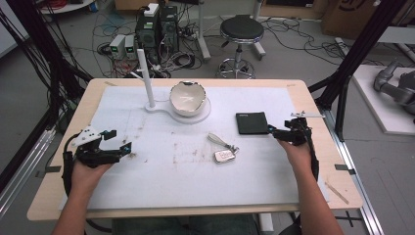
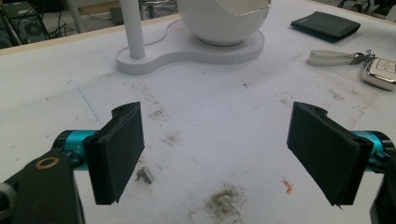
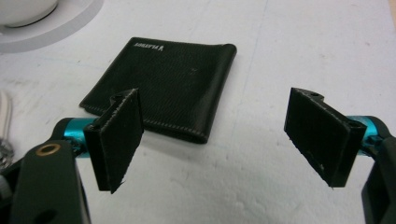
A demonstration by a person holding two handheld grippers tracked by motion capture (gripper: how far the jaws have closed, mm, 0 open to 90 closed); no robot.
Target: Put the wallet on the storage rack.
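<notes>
A black wallet (image 1: 251, 122) (image 3: 163, 88) lies flat on the white mat right of centre. My right gripper (image 1: 275, 132) (image 3: 217, 140) is open just to the wallet's right, one jaw over its near corner. A silver car key with a white strap (image 1: 224, 152) (image 2: 369, 65) rests mid-mat. A white bowl with a jagged rim (image 1: 187, 98) (image 2: 224, 18) stands on a white base (image 2: 187, 53) with an upright post (image 1: 146, 78). My left gripper (image 1: 120, 142) (image 2: 217, 149) hovers open over stained mat at the left, holding nothing.
The white mat (image 1: 195, 181) covers most of the wooden table (image 1: 93, 88). Dirt smudges (image 2: 224, 200) mark the mat near the left gripper. Behind the table stand a stool (image 1: 241, 34) and computer equipment (image 1: 156, 29) among cables.
</notes>
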